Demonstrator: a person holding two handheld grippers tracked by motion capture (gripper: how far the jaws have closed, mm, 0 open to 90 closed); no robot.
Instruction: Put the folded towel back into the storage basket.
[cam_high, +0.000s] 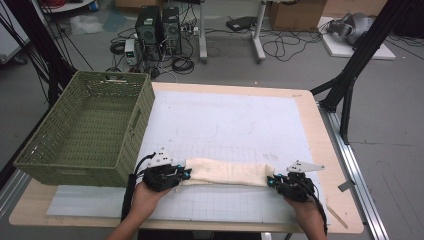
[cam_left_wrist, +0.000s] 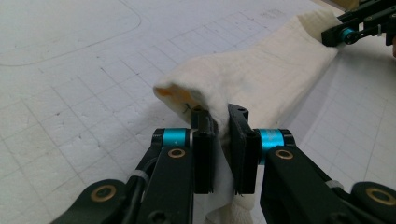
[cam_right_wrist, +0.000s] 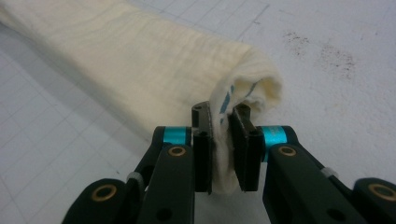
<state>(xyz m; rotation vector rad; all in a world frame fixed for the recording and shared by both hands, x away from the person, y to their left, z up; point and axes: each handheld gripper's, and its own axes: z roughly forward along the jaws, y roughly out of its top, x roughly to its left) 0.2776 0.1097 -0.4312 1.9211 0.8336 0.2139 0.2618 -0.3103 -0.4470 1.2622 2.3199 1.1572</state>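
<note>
At the far left of the high view I see a green woven basket (cam_high: 85, 132), which stands on the left edge of the surface (cam_high: 327, 155). The surface is a light wooden board, and a white mat with a fine grid (cam_high: 230, 125) covers most of it.

Just right of the basket is my left claw (cam_high: 186, 174), held in a hand that comes from the bottom edge. Its jaws are pressed together on the left end of a cream cloth (cam_high: 227, 172), and in the left gripper view the fabric (cam_left_wrist: 261, 74) is bunched between the two black pads. The cloth is rolled or folded into a long band. It lies across the near part of the mat, between my two claws.

At its right end, my right claw (cam_high: 270, 181) is pinching the cloth too. In the right gripper view the cloth (cam_right_wrist: 154, 60) shows some blue marks inside the fold near the pads.

Behind the surface the room has a grey floor with many black cables (cam_high: 175, 60), two dark computer towers (cam_high: 159, 27) and cardboard boxes (cam_high: 297, 14). Black frame legs (cam_high: 357, 55) stand at the right side.
</note>
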